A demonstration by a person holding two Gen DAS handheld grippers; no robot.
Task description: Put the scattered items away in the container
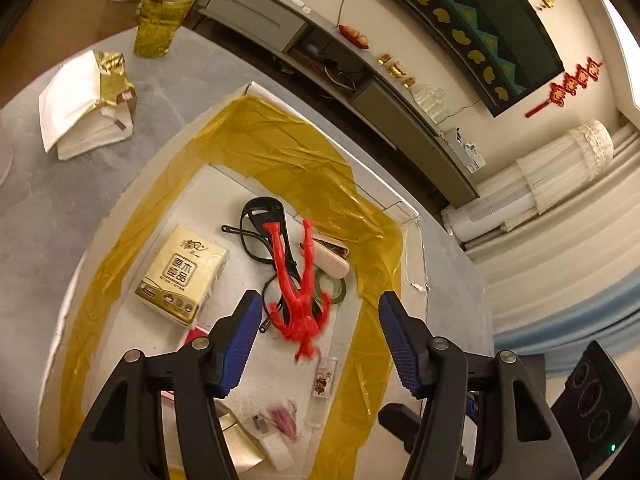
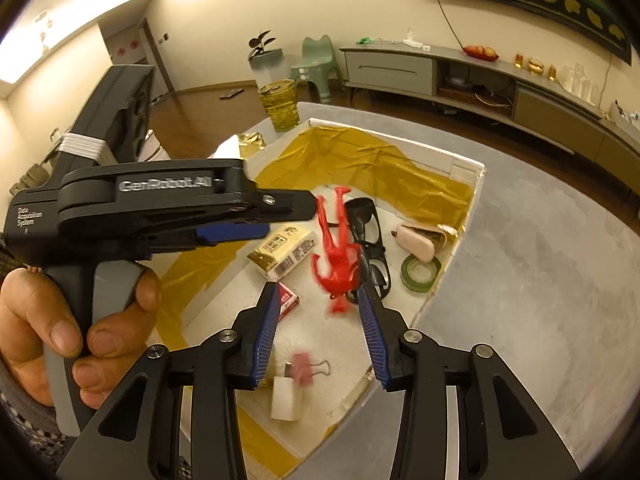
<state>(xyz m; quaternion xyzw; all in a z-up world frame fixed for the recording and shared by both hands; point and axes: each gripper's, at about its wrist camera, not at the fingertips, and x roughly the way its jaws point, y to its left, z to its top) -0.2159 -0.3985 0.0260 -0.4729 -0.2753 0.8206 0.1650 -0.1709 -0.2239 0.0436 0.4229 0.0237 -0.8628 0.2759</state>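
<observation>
A white box (image 1: 256,92) lined with yellow tape sits on the grey table. In it lie a red toy figure (image 1: 300,300), black glasses (image 1: 260,216), a tissue pack (image 1: 180,276), a pink case (image 1: 332,260) and a green tape roll (image 1: 334,288). My left gripper (image 1: 320,300) hangs open above the figure, whose outline is blurred. From the right wrist view, my right gripper (image 2: 317,288) is open over the box (image 2: 460,164), just in front of the red figure (image 2: 336,256). Neither gripper holds anything.
A hand (image 2: 40,320) holds the left gripper's handle at the left of the right wrist view. Outside the box stand a yellow glass cup (image 1: 160,20) and a crumpled gold-and-white bag (image 1: 88,96). A binder clip (image 2: 304,368), white eraser (image 2: 286,400) and red packet (image 2: 288,302) lie in the box.
</observation>
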